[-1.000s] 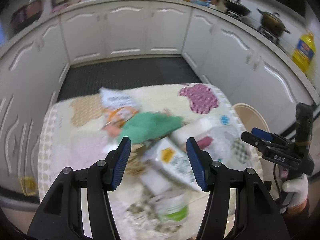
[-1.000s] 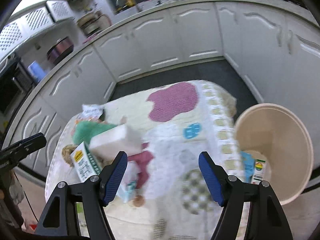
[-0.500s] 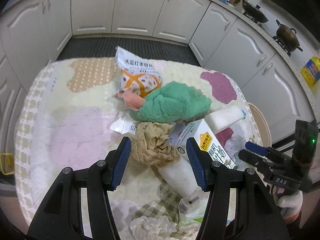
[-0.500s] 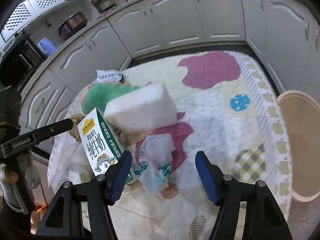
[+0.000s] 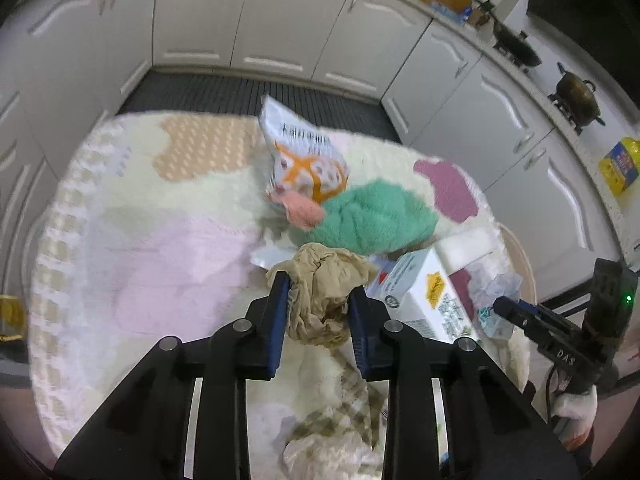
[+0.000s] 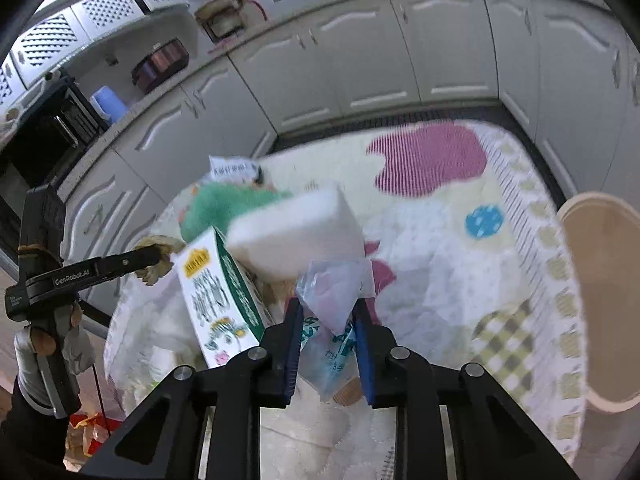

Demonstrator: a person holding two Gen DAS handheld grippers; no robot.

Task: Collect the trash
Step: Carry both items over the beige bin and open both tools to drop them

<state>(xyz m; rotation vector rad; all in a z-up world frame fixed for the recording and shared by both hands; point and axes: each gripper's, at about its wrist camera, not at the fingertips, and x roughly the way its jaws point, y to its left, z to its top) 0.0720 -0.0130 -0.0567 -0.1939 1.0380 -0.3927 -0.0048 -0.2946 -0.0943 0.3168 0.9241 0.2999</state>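
Note:
A pile of trash lies on a quilted table cover (image 5: pixel 160 248). My left gripper (image 5: pixel 319 312) is shut on a crumpled brown paper wad (image 5: pixel 324 288). My right gripper (image 6: pixel 327 334) is shut on a clear plastic wrapper (image 6: pixel 334 300) with green print. Between them lie a milk carton (image 6: pixel 218 284), which also shows in the left wrist view (image 5: pixel 424 296), and a white foam block (image 6: pixel 296 236). A beige bin (image 6: pixel 604 280) stands beside the table at the right.
A green fluffy cloth (image 5: pixel 376 216), a pink cloth (image 5: pixel 304 212) and a white-and-orange snack bag (image 5: pixel 304 156) lie behind the wad. Crumpled white plastic (image 5: pixel 328 452) lies at the near edge. White kitchen cabinets (image 5: pixel 280 20) surround the table.
Both grippers moved in toward the pile and closed: the left on the brown paper wad, the right on the plastic wrapper.

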